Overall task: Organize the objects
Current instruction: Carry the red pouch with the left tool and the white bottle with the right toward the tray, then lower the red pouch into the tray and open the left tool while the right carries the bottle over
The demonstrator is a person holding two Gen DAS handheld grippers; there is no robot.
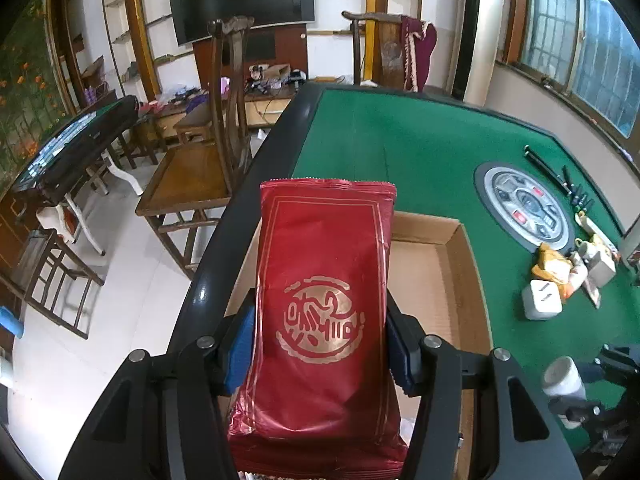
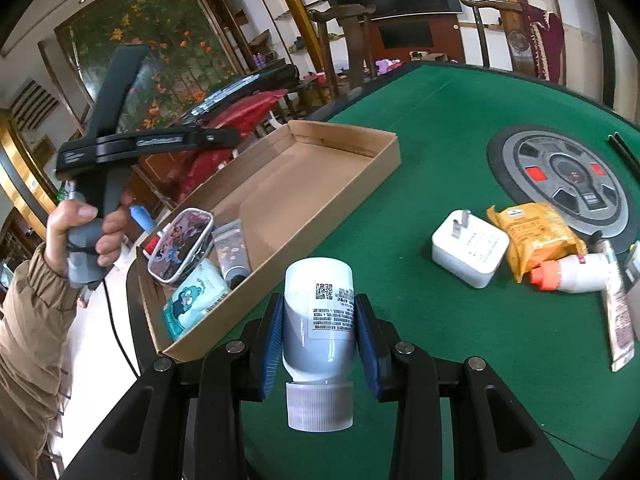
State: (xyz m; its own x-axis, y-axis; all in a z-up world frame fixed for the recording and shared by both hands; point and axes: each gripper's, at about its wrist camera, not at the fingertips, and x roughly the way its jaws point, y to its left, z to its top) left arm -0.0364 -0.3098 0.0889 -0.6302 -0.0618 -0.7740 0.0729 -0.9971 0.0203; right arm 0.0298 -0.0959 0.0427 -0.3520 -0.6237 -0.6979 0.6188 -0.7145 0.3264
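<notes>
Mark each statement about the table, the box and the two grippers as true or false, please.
1. The left gripper holds a red packet. True.
2. The right gripper is open and holds nothing. False: it is shut on a white bottle.
3. The cardboard box already holds several small items at one end. True.
4. The white plug lies inside the box. False: it lies on the green table, outside the box.
</notes>
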